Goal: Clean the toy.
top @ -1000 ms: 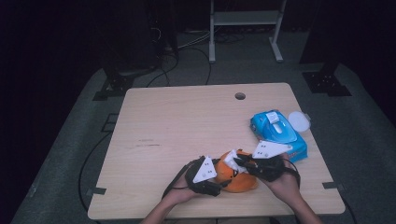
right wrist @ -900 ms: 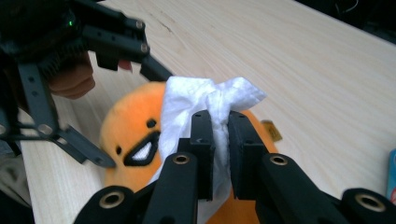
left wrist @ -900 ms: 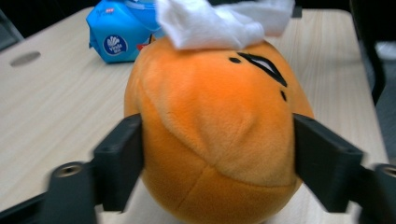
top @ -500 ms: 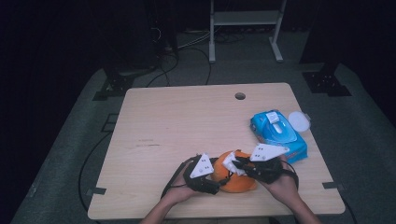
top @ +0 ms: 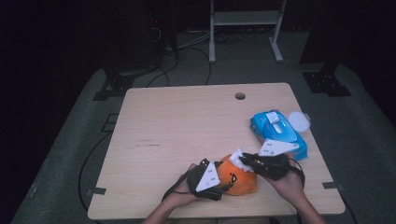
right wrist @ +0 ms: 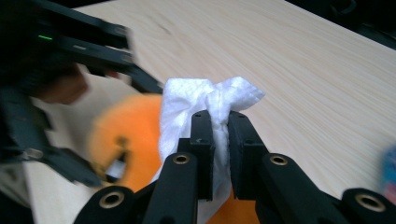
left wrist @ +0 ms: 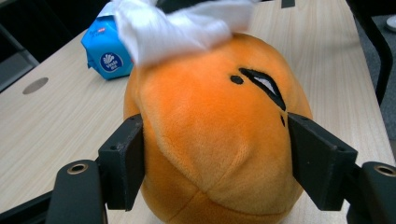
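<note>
While the left tongs (left wrist: 212,154) clamp the orange plush (left wrist: 215,135) from both flanks, the right tongs (right wrist: 220,135) come in over its crown with a white wipe (right wrist: 205,100) pinched tight between nearly closed jaws. That's the picture: one side steadies, the other scrubs.

Look at the left gripper view: the plush sits square between the left tongs' jaws, bulging past them on either side, its dark eye mark turned up and away from those tongs. The wipe (left wrist: 177,25) rests on the far top of the plush, straight ahead of the left tongs and above them, touching the fabric.

From the high view, the plush (top: 239,177) sits near the worktop's (top: 187,126) front edge, just right of the left tongs (top: 215,187) and just left of the right tongs (top: 246,162). The right tongs are the nearer ones to the spot being wiped; the wipe (top: 238,157) hangs at their tip, against the plush's upper right shoulder.

So the relation that matters: the plush lies below and to the left of the right tongs, its longer side running roughly across between the two hands. My read is that the next stroke should drag the wipe across that dome toward the left tongs, and the risk is the soft body rolling in the clamp.

Beyond the right tongs lies the blue wipe pack (top: 279,133), untouched.
</note>
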The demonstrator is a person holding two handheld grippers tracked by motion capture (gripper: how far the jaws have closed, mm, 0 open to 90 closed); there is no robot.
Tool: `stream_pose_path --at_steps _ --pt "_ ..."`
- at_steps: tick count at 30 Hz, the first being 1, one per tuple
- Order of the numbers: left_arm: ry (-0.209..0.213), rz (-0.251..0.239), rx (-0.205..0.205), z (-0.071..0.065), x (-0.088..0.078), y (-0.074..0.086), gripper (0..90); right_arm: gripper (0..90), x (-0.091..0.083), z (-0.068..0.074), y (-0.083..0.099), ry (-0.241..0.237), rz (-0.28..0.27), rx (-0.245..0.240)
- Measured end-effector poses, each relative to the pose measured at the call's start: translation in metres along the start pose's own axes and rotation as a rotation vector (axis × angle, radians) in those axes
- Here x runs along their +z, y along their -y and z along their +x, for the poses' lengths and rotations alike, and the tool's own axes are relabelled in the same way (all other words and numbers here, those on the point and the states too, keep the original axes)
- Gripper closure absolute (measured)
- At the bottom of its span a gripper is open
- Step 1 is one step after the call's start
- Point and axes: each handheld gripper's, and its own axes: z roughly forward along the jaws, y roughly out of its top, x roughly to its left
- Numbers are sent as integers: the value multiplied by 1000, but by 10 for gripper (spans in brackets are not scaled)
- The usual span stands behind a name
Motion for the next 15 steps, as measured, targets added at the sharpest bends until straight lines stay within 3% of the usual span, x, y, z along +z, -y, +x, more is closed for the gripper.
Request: stream_pose_path --at_steps 1,2,3,6,7,8,10,15 --pt "0 0 0 0 0 0 269 807 0 0 0 0 0 0" --pt "-1 3 10 -1 0 -1 268 807 -4 -8 4 4 -4 42" --pt "-1 3 10 -1 0 -1 267 807 -4 -8 5 -3 -6 50" --pt "-2 7 37 -4 2 -3 262 808 -1 0 2 -11 -10 21" --pt "-4 8 47 -6 3 -3 262 807 3 12 -4 -53 -21 3" --pt "-7 13 63 -7 3 -4 262 807 3 12 -4 -53 -21 3" --pt "-14 34 77 -9 3 -3 262 806 12 26 -11 -87 -13 -43" --pt "1 19 35 -4 2 1 265 806 11 15 -8 -64 4 -26"
